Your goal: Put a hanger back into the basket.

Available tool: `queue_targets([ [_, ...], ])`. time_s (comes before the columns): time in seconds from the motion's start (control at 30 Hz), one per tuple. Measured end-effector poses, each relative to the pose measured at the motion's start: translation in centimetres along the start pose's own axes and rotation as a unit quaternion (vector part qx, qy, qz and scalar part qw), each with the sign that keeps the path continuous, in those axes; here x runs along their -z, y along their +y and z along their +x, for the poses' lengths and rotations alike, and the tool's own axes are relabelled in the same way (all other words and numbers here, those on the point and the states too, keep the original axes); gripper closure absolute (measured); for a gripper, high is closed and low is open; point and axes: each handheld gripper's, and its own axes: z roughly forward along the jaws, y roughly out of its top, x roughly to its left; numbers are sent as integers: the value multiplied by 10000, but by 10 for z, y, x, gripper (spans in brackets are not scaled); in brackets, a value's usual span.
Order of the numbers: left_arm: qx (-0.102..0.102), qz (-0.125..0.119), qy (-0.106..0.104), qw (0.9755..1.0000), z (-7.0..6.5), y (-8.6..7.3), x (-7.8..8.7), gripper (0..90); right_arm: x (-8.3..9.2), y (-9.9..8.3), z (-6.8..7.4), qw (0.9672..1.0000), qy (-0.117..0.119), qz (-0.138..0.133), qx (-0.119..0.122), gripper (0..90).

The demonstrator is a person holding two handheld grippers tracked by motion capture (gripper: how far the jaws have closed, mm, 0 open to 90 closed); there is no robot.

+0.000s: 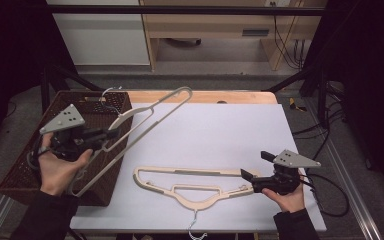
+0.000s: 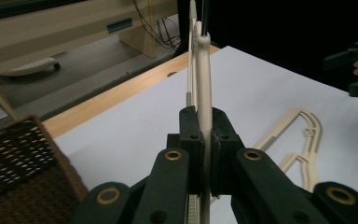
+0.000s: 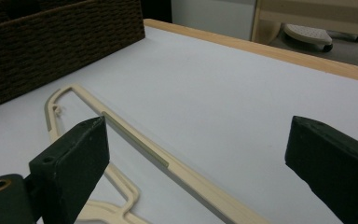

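A cream hanger (image 1: pixel 145 117) is lifted over the basket's right side, tilted up toward the table's far edge, and my left gripper (image 1: pixel 111 133) is shut on it. In the left gripper view the jaws clamp the hanger's bar (image 2: pixel 204 93) edge-on. A second cream hanger (image 1: pixel 190 182) lies flat on the white sheet near the front edge, hook toward me. My right gripper (image 1: pixel 252 166) stands open at that hanger's right end, its jaws wide apart. In the right gripper view the flat hanger (image 3: pixel 135 140) runs between the jaws, untouched.
A dark woven basket (image 1: pixel 35 165) stands at the table's left edge, partly under the lifted hanger. The white sheet (image 1: pixel 220 130) covers the wooden table (image 1: pixel 205 96). Cables trail off the right side. Beyond the table stand a shelf and cabinet.
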Motion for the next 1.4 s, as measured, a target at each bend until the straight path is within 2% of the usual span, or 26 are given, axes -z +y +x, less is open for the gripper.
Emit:
queue_targets([
  [0.17, 22, 129, 187, 9997, 28, 1, 3, 863, 0, 0, -1, 10000, -20, 28, -5, 62],
  [0.27, 86, 192, 222, 9995, 43, -2, 5, 863, 0, -1, -1, 10000, -23, 47, 4, 61],
  [0.4, 160, 248, 370, 9989, 63, -7, 11, 863, -1, -1, -1, 10000, -31, 59, -33, 61],
  [0.57, 189, 364, 589, 9974, 84, -17, 20, 863, -1, -1, -1, 10000, -36, 54, -24, 60],
  [0.77, 423, 413, 827, 9948, 111, -33, 32, 863, -2, -1, -1, 10000, -11, 68, -7, 60],
  [0.9, 506, 517, 951, 9928, 126, -46, 39, 863, -3, -1, -1, 10000, -16, 91, -13, 60],
  [1.0, 579, 555, 1025, 9915, 133, -55, 41, 863, -4, -2, 0, 9999, -8, 112, -11, 59],
  [1.13, 597, 452, 1003, 9921, 135, -57, 45, 862, -4, -2, 0, 9999, 10, 135, -31, 58],
  [1.23, 509, 596, 1012, 9918, 136, -55, 42, 862, -4, -2, 0, 9999, 21, 136, -17, 57],
  [1.4, 474, 824, 1085, 9895, 140, -55, 34, 861, -4, -2, 0, 9999, 42, 114, -19, 57],
])
